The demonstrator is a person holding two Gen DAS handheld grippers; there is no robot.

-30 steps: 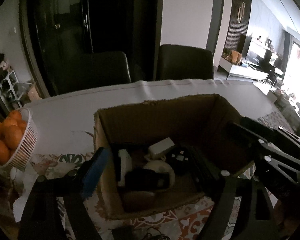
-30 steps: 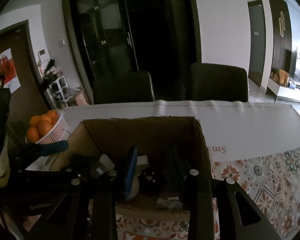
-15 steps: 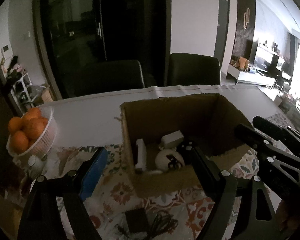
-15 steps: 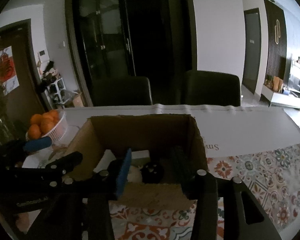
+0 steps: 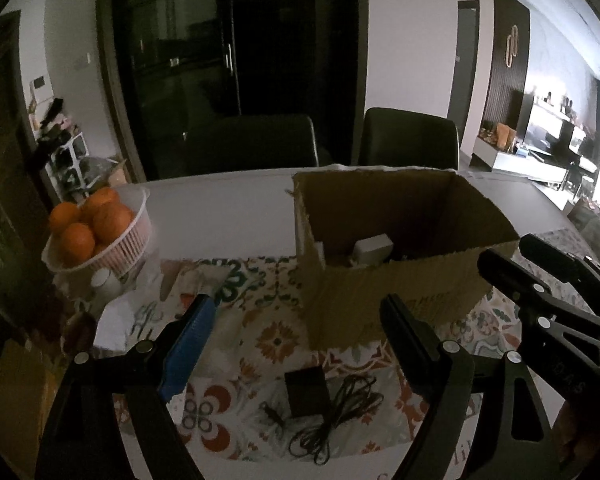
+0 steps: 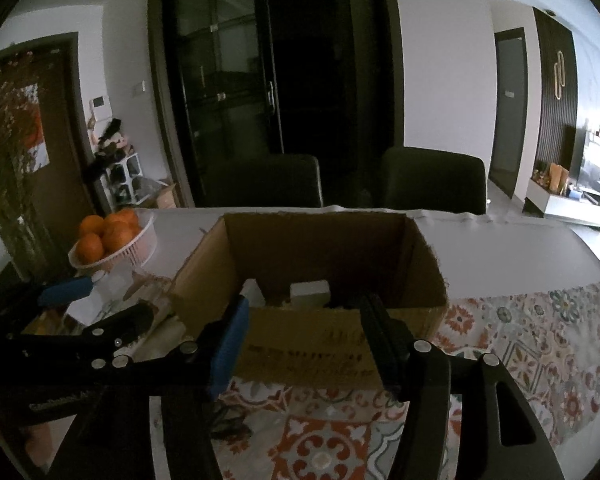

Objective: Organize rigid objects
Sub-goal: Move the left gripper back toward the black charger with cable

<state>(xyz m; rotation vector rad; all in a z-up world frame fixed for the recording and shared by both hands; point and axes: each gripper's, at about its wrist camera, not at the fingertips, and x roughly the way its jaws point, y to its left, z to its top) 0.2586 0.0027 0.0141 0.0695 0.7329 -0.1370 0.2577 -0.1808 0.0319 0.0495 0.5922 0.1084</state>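
An open cardboard box stands on the patterned cloth. Inside it, white items show above the near wall. A black adapter with a tangled cable lies on the cloth in front of the box. My left gripper hovers open above the adapter, short of the box, with nothing between its fingers. My right gripper faces the box's near wall; its jaws are opening and hold nothing. Each gripper shows in the other's view: right gripper, left gripper.
A white basket of oranges sits at the table's left, with a small white cup beside it. Two dark chairs stand behind the table. The bare white tabletop lies beyond and right of the box.
Both grippers have drawn back from over the box toward the near side. The box's contents are now mostly hidden by its wall. The adapter and cable came into view. The right jaws widened.
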